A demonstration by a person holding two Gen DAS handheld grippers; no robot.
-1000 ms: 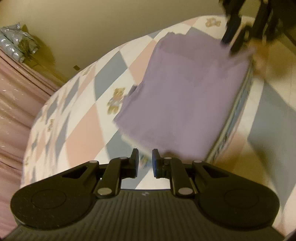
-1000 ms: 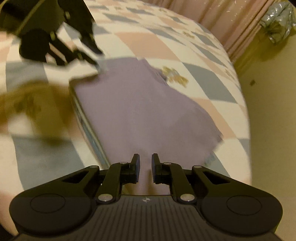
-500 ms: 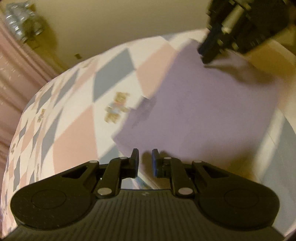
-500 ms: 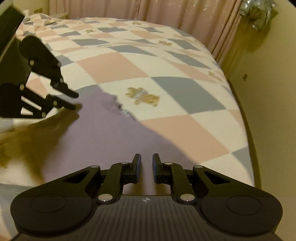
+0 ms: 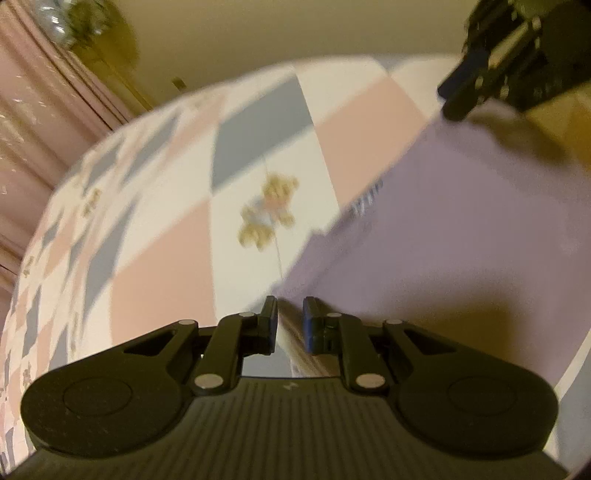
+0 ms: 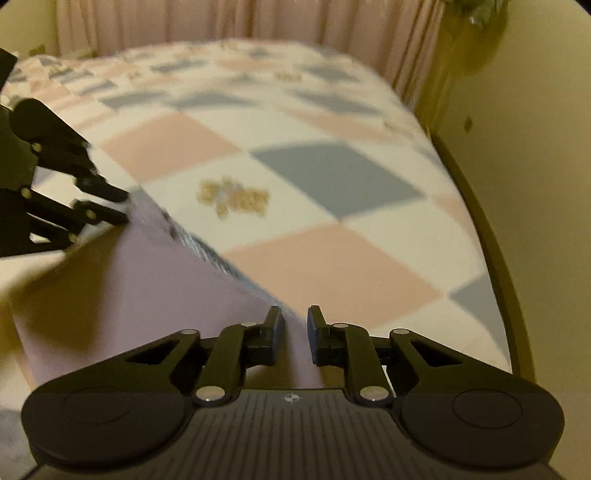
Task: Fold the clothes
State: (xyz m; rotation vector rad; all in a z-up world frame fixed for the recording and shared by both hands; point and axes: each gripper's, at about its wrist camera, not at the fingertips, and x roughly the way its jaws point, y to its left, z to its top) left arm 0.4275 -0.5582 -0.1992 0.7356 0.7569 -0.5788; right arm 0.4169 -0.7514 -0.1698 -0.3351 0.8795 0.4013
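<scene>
Cloth: a plain purple cloth (image 5: 461, 229) lies flat on the bed. It looks folded, with a striped edge showing along one side. The pictures are a bit blurry.

Where the cloth is: on the side of the bed nearest the two grippers. In the left view it fills the right part. In the right view the cloth (image 6: 155, 280) fills the lower left part.

Bed: the bed cover (image 5: 155, 258) has pink, grey and white squares. A small teddy bear picture (image 5: 267, 214) sits on a white square just beside the cloth's edge.

Left gripper: the left gripper (image 5: 290, 326) is at one corner of the cloth. Its jaws have a small gap between them. I cannot tell if any cloth is pinched in them.

Right gripper: the right gripper (image 6: 295, 334) is at the cloth's near edge. Its jaws are a little apart too, with purple cloth seen in the gap. I cannot tell if they grip it.

Behind the bed: pink curtains (image 6: 258, 18) hang at the far end. A yellow wall (image 6: 535, 147) runs along the side.
</scene>
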